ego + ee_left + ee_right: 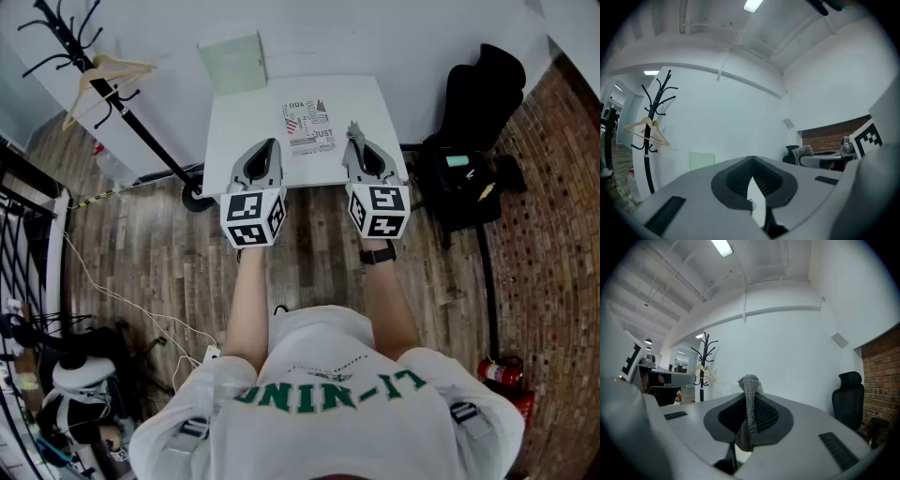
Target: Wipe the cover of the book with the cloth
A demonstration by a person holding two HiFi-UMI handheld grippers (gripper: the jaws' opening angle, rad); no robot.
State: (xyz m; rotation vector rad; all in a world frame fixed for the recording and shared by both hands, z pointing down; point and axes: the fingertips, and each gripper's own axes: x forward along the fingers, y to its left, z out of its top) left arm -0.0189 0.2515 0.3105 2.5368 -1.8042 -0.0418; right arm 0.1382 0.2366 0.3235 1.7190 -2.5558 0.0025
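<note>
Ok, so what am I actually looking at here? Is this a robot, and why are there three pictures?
There is no robot here. A person holds a grasping tool in each hand. The head view comes from a camera on the person's head, looking down at the left tool and the right tool over a white table. A book with a printed cover lies on the table. The other two pictures come from a camera riding on each tool, looking along its jaws. The left tool's jaws are together with nothing between them. The right tool's jaws pinch a grey knitted cloth, which sticks up past their tips. The patterned cubes are parts of the tools.
</note>
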